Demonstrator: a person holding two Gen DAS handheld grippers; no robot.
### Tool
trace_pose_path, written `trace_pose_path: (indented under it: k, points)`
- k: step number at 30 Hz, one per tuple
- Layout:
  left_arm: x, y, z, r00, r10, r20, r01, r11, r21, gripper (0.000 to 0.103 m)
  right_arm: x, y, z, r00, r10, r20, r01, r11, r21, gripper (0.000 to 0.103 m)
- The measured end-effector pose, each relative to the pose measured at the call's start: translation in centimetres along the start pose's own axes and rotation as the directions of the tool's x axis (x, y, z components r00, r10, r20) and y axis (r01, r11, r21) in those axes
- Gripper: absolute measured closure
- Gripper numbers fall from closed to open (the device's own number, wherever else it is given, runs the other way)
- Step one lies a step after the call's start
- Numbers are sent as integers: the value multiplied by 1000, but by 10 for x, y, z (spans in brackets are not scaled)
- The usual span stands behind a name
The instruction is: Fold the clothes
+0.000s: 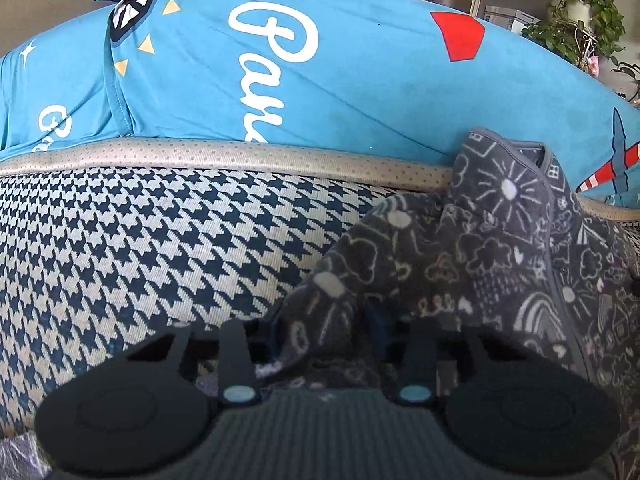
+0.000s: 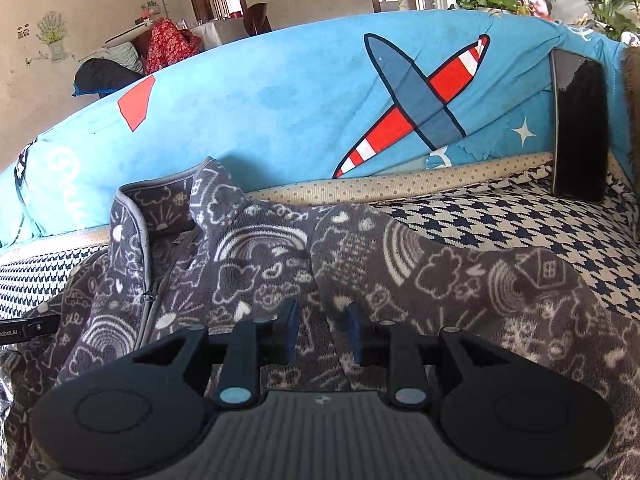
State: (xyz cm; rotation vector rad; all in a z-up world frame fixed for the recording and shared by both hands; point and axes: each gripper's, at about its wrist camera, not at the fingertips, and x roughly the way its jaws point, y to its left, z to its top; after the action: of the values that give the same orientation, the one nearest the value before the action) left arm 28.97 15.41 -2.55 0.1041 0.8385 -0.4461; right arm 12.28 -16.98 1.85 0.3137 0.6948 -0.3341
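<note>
A grey patterned garment point(image 1: 480, 248) is pinched in the left claw point(image 1: 324, 336) on a houndstooth sofa seat point(image 1: 160, 248). Another fold is gripped by the right claw point(image 2: 320, 332).

My left camera sits just behind my left tool point(image 1: 324, 332) and looks forward and down along its fingers, very near the grey garment point(image 1: 460, 248) on the houndstooth sofa seat point(image 1: 140, 248), facing the blue backrest cover point(image 1: 340, 80). My right camera sits the same way behind my right tool point(image 2: 322, 330), also tilted down and close, the garment point(image 2: 360, 264) filling its lower half. Both views share the garment, the seat point(image 2: 520, 224) and the blue cover point(image 2: 260, 112) with its red patch and striped plane. The left view takes in more of the seat to the garment's left, the right view more to its right, up to a phone point(image 2: 580, 128) leaning there.
</note>
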Motion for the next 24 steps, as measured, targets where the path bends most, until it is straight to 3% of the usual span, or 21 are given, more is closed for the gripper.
trace_pose_path:
  k: [1,5,10,15,18,24]
  points:
    - [-3,-1,1,1000,19,8,-19,1000,7,81,0,0,0,1000,-1,-1,1,1000,0,77]
    - [-7,-13,-1,997,66,40,-68,996,59,93,0,1,0,1000,-3,-1,3,1000,-2,77]
    - [-13,-33,-6,972,195,132,-213,967,138,95,0,1,-1,1000,-4,-1,4,1000,3,77]
    - [-7,-21,-2,939,308,150,-325,940,104,96,0,0,0,1000,4,-1,-4,1000,10,76]
    - [-3,-14,-3,934,331,135,-341,939,53,96,1,-3,0,1000,12,-3,-11,1000,17,76]
    - [-16,2,5,961,256,109,-245,964,-101,80,3,-3,0,1000,16,-2,-16,1000,17,75]
